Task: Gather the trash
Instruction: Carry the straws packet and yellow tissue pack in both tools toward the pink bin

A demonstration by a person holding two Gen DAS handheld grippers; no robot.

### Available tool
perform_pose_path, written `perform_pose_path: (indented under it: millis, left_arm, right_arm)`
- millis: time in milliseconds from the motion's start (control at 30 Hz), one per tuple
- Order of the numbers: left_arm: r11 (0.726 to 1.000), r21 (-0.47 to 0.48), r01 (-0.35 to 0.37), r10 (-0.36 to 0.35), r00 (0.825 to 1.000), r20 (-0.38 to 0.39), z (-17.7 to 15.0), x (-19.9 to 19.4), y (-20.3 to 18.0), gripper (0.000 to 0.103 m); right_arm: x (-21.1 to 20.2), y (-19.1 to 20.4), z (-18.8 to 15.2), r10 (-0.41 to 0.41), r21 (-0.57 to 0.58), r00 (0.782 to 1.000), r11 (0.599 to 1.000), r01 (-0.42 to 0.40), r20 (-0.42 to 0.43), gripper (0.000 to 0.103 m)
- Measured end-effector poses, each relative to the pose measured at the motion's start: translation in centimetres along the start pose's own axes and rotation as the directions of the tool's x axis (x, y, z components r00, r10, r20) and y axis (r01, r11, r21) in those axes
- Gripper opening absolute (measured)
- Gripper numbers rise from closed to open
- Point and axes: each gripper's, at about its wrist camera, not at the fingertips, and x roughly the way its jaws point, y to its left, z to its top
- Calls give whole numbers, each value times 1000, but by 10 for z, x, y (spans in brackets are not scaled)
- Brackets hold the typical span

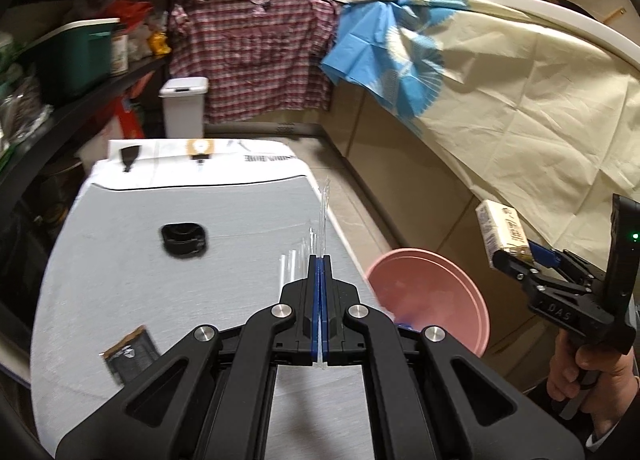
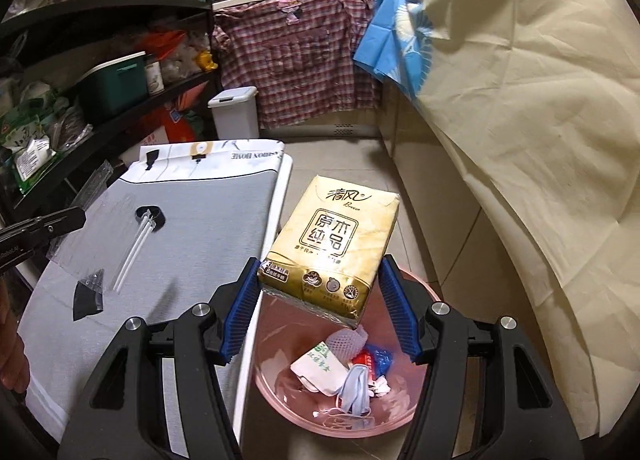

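Grey cloth covers the table (image 1: 168, 300) in your left view, with a pink bin (image 1: 432, 292) on the floor just off its right edge. Your left gripper (image 1: 319, 276) is clamped on a clear plastic wrapper (image 1: 322, 212) over that edge; a black cap (image 1: 184, 238) lies mid-table. In your right view, your right gripper (image 2: 320, 292) squeezes a tissue pack (image 2: 336, 244) between its blue pads (image 2: 240, 300), directly above the bin (image 2: 424, 292), which holds a face mask (image 2: 356, 388) and crumpled scraps. White straws (image 2: 132, 256) lie on the cloth.
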Motion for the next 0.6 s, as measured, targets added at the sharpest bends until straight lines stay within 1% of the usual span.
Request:
perform_pose_path:
  millis: [300,600]
  left_arm:
    - [995,32,92,-91,996,-24,13,23,-39,0]
    - [977,100,187,-183,982,-50,13,46,-81,0]
  right_arm:
    - [5,-27,-4,-25,63,999,998,27,-24,60]
    - [11,-36,-6,-44,78,998,996,48,-45,60]
